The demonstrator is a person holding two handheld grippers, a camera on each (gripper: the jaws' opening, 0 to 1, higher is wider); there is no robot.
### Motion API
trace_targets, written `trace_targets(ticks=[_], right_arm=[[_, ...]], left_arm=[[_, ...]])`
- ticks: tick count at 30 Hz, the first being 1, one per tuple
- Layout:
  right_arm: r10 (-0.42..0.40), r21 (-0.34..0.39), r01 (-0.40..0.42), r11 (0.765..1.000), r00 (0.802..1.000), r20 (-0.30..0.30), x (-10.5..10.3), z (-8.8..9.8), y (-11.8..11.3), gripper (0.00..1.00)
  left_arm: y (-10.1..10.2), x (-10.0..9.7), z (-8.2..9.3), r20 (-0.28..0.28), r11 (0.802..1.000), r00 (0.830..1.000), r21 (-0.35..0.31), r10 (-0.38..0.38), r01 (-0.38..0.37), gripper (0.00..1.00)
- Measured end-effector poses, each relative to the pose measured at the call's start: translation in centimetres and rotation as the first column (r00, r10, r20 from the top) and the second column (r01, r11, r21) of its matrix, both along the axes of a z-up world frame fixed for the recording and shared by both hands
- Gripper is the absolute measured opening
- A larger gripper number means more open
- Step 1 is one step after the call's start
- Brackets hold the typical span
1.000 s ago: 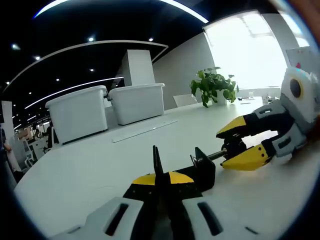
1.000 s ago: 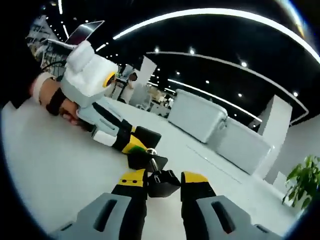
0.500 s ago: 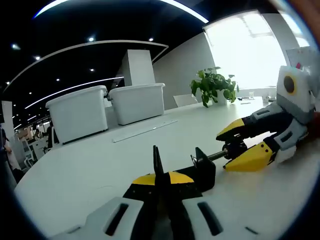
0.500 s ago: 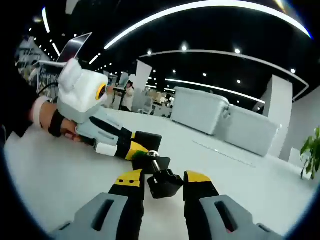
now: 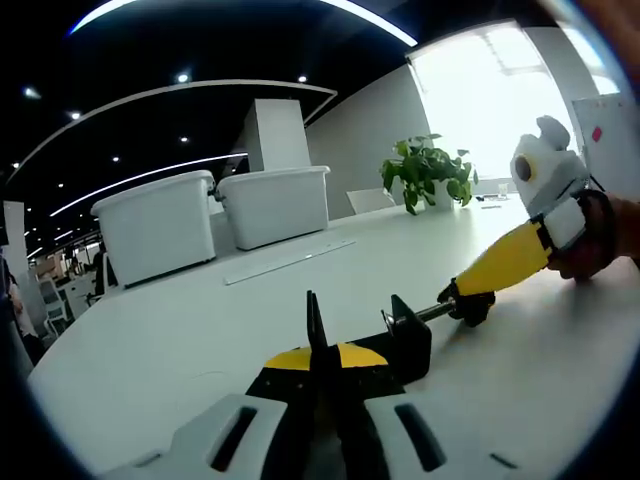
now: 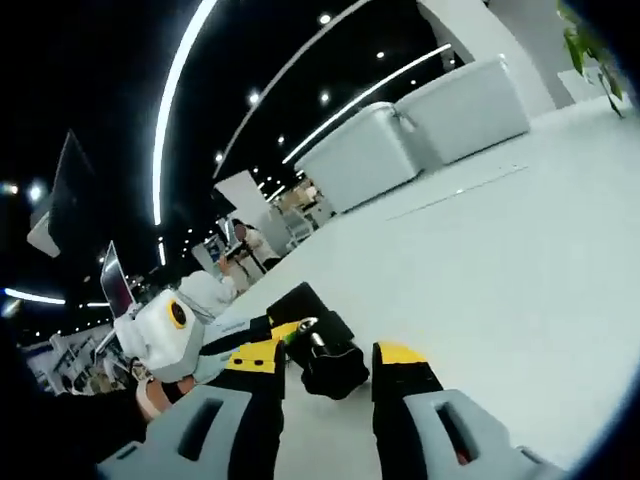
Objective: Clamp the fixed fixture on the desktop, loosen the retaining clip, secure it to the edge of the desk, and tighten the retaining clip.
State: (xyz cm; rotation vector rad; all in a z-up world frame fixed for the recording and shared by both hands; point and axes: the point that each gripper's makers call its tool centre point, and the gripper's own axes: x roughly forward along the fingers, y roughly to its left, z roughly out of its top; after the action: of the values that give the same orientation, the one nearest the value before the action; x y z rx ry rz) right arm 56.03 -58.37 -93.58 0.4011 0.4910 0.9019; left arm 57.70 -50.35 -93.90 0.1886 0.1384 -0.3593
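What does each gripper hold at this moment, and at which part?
The left gripper is shut on the black clamp's flat plate. The right gripper has its jaws around the knob at the end of the clamp's screw.

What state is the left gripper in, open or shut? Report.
Shut: the left gripper has its jaws pressed onto the black clamp plate.

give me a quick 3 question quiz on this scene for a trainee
1. True or false: the left gripper is shut on the black metal clamp fixture.
2. What does the right gripper close around? A) the clamp's black screw knob B) a white bin C) a plant
3. Which two large things stand on the white desk behind the clamp?

Key: 1 true; 2 A; 3 two white plastic storage bins.
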Motion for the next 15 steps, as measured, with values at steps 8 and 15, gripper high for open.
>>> trace_targets(ticks=[8,15], right_arm=[[0.001,0.015,0.0,1.0,1.0,-0.019,-0.4,-0.1,0.0,0.25],[0.055,-0.192,0.014,0.981,0.935,0.35,-1.0,0.5,0.4,0.25]], left_arm=[[0.0,0.0,0.0,0.001,1.0,1.0,0.002,-0.006,0.006,0.06],[-0.3,-0.6,0.1,0.003,1.0,1.0,0.001,-0.007,0.007,0.06]])
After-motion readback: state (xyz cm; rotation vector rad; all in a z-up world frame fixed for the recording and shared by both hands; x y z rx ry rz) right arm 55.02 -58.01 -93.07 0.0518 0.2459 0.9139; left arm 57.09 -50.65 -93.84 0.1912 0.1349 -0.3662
